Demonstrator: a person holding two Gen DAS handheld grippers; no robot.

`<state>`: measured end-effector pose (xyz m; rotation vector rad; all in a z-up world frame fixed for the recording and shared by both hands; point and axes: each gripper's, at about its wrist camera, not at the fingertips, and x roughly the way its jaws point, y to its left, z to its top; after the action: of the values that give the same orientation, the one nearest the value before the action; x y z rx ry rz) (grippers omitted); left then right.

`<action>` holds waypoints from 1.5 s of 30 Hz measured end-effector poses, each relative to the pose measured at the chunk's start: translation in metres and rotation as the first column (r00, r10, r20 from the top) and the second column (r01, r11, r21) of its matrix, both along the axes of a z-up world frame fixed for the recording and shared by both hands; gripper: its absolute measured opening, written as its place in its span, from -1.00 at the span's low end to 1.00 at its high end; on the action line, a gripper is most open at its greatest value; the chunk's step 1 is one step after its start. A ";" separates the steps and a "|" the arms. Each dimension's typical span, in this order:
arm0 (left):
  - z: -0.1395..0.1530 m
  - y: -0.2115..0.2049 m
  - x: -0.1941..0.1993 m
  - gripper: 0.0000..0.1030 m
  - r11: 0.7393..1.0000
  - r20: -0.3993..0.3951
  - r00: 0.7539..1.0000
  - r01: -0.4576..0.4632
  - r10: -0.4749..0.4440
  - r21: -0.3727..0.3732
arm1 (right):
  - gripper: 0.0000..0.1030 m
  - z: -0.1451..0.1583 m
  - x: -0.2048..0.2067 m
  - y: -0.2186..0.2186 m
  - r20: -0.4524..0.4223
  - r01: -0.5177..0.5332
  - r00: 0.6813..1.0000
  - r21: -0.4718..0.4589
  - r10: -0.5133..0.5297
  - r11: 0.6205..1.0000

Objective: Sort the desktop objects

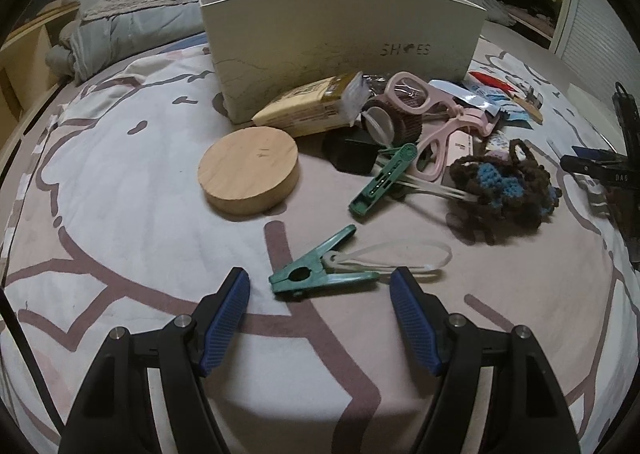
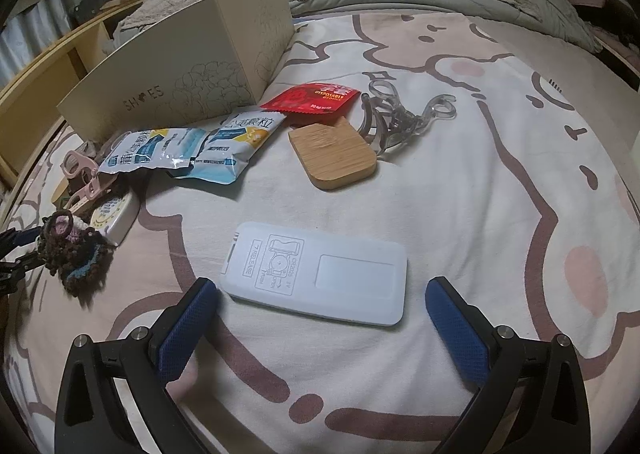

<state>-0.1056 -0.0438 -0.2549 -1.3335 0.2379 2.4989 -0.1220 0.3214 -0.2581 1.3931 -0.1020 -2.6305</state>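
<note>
Clutter covers a cartoon-print bedspread (image 1: 120, 214) beside a cream shoebox (image 1: 340, 38) as two hand-held grippers hover over separate items. The left gripper (image 1: 320, 290), jaws apart and empty, points down at a green clothespin (image 1: 316, 274) lying just ahead of its fingertips, between them and slightly left of centre; the pin's long axis runs roughly across the jaw gap, tilted up to the right, so the wrist would likely need a turn to close across its narrow sides. A clear strap (image 1: 404, 258) loops from the pin toward the right pad. The right gripper (image 2: 322, 298), jaws wide and empty, straddles a white remote (image 2: 316, 274) lying face down, its length running left to right between the pads. The left hand is the nearer to the clothespin. A second green pin (image 1: 380, 182) lies farther off, well apart, amid the pile.
</note>
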 end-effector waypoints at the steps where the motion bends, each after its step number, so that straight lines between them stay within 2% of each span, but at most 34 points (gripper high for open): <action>1: 0.000 0.000 0.000 0.42 1.000 0.000 1.000 0.000 0.000 -0.001 | 1.00 0.000 0.000 -0.001 0.000 0.000 1.000 0.003 0.000 1.000; 6: 0.000 0.000 -0.003 0.38 0.999 0.011 0.999 -0.034 0.034 0.002 | 1.00 -0.001 -0.002 -0.003 0.006 0.000 1.000 0.017 0.000 1.000; 13: 0.000 -0.004 -0.004 0.05 0.997 0.000 0.997 -0.075 0.075 0.029 | 1.00 0.003 -0.004 -0.005 0.018 -0.005 1.000 0.037 0.004 0.999; 25: 0.000 -0.008 0.002 0.05 0.996 -0.024 0.997 -0.075 0.076 0.058 | 1.00 0.004 -0.020 -0.010 0.101 0.110 0.989 0.022 -0.111 0.994; 32: 0.000 -0.010 0.003 0.05 0.994 -0.026 0.996 -0.082 0.084 0.074 | 0.99 0.000 -0.017 -0.010 0.045 0.116 0.992 0.022 -0.117 0.993; 36: 0.000 -0.011 0.004 0.05 0.994 -0.031 0.996 -0.085 0.087 0.070 | 0.70 0.003 -0.013 -0.003 0.023 0.131 0.991 0.002 -0.131 0.991; 45: 0.001 -0.018 0.006 0.05 0.989 -0.026 0.993 -0.115 0.118 0.095 | 0.70 0.003 -0.013 -0.002 0.014 0.118 0.993 -0.010 -0.118 0.993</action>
<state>-0.0994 -0.0618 -0.2534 -1.3067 0.0506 2.5941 -0.1349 0.3199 -0.2553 1.4440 -0.2060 -2.7112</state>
